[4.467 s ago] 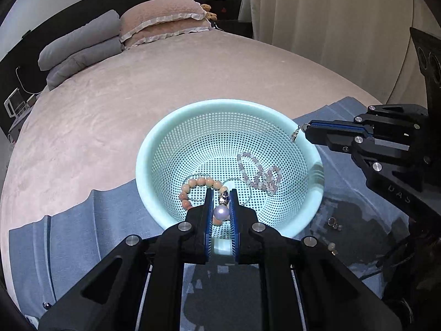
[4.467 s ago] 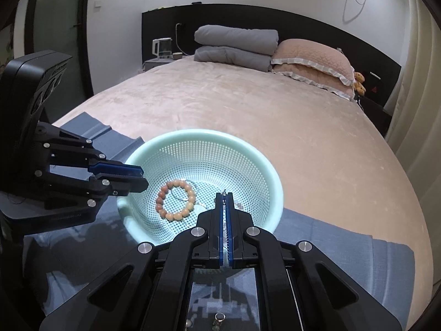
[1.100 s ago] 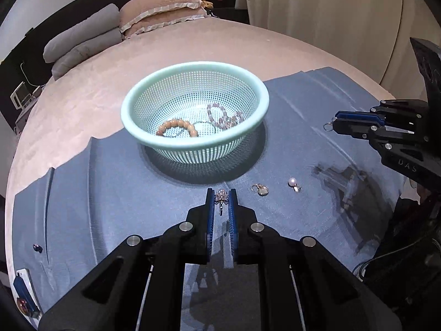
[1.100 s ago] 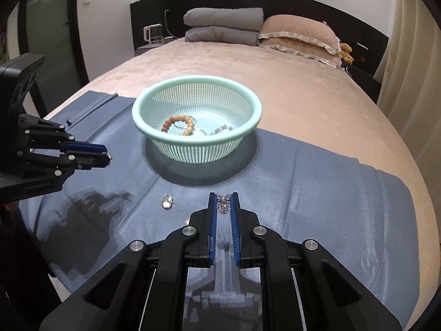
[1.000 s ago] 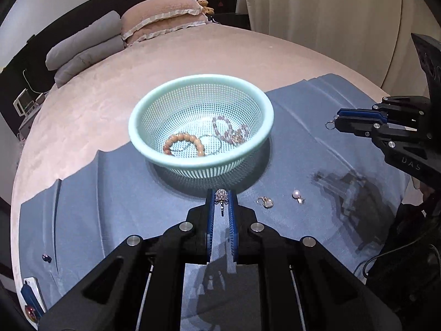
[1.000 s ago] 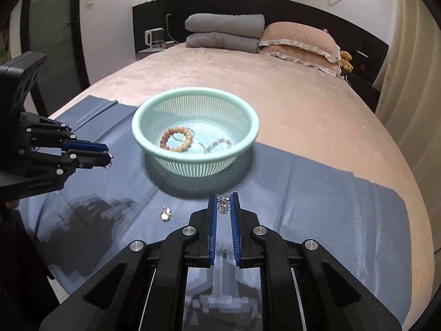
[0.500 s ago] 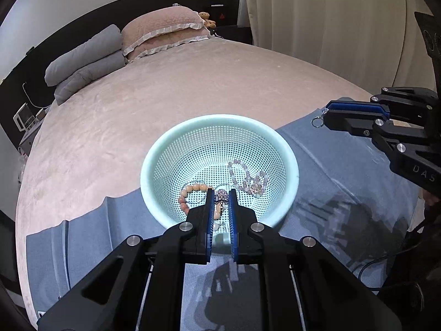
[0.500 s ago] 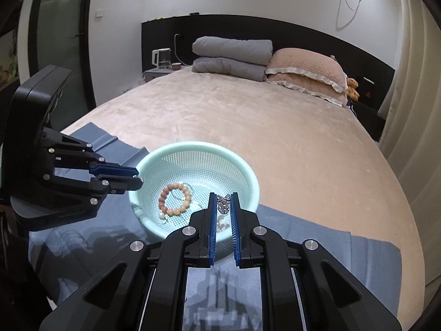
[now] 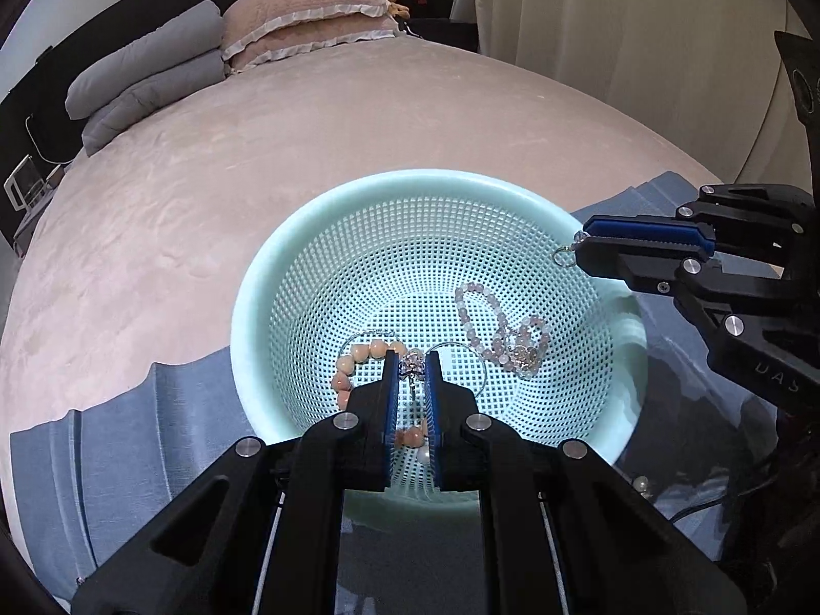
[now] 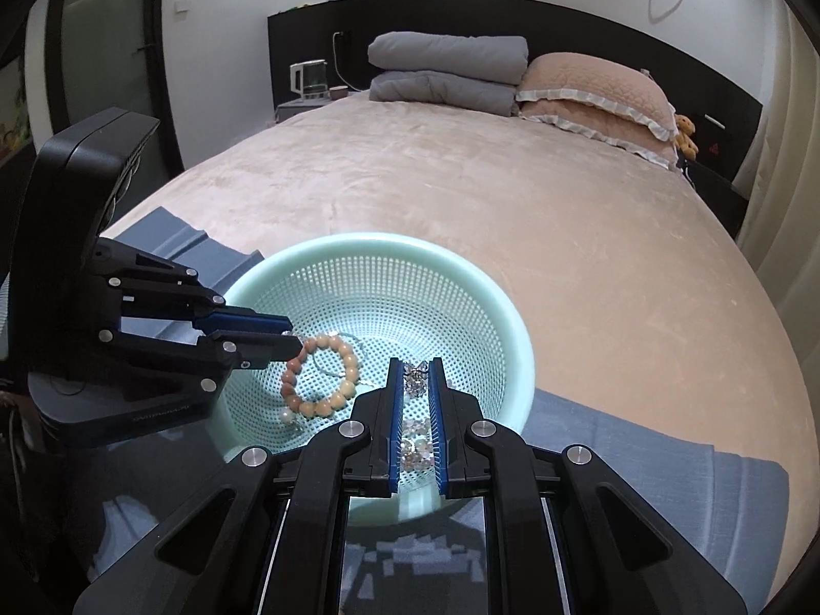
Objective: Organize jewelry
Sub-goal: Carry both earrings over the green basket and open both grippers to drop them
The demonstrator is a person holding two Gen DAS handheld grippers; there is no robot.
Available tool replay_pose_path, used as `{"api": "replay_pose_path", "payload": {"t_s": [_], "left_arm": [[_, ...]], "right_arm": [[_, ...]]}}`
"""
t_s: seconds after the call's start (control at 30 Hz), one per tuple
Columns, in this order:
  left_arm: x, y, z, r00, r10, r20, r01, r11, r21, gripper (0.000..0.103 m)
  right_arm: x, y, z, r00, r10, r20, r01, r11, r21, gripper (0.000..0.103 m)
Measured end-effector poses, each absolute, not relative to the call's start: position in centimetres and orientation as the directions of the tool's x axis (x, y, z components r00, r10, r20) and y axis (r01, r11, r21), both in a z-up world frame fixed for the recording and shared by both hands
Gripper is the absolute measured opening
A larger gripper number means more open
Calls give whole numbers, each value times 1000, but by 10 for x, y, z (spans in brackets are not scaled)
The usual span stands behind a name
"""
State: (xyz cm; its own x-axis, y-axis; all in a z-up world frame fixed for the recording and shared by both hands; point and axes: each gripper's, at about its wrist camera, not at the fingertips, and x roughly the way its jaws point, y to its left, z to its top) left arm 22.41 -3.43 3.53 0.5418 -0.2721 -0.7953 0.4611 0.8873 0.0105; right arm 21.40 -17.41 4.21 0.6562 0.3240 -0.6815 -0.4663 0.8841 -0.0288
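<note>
A mint green mesh basket (image 9: 328, 236) (image 10: 512, 328) sits on a blue cloth on the bed. Inside lie a peach bead bracelet (image 9: 353, 353) (image 10: 318, 405), a pale pink bead bracelet (image 9: 492, 328) and a pearl piece (image 9: 423, 455). My left gripper (image 9: 411, 365) is shut on a small silver earring (image 9: 411, 366) over the basket's near side. My right gripper (image 10: 416, 371) is shut on a silver earring (image 10: 416, 378) over the basket's right part; it also shows in the left wrist view (image 9: 576, 248) with a ring hanging from its tip.
The blue cloth (image 9: 154, 410) covers the near part of the pink bed (image 9: 256, 154). A small pearl item (image 9: 640, 484) lies on the cloth right of the basket. Pillows and folded grey blankets (image 10: 446, 72) lie at the headboard. Curtains (image 9: 615, 25) hang at the right.
Both grippers have moved forward from over the cloth to above the basket, each still holding its earring. The basket now fills the middle of both views.
</note>
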Motion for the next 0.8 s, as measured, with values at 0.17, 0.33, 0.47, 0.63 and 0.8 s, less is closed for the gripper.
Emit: {"api": "replay_pose_path", "payload": {"t_s": [0.17, 0.33, 0.47, 0.63, 0.8], "left_arm": [[234, -36, 19, 535, -252, -807, 457, 889, 25, 10], [233, -38, 18, 542, -244, -804, 461, 886, 41, 10], [233, -41, 15, 536, -250, -807, 462, 886, 32, 11], [228, -44, 20, 540, -271, -797, 467, 884, 16, 63], [225, -33, 40, 587, -247, -771, 418, 908, 27, 84]], "right_arm": [[228, -172, 19, 628, 323, -708, -463, 886, -6, 9], [232, -172, 6, 617, 318, -720, -455, 890, 3, 9], [231, -172, 6, 620, 324, -714, -457, 889, 7, 10], [225, -177, 11, 653, 288, -701, -423, 906, -22, 27], [214, -190, 29, 712, 245, -658, -363, 930, -47, 67]]}}
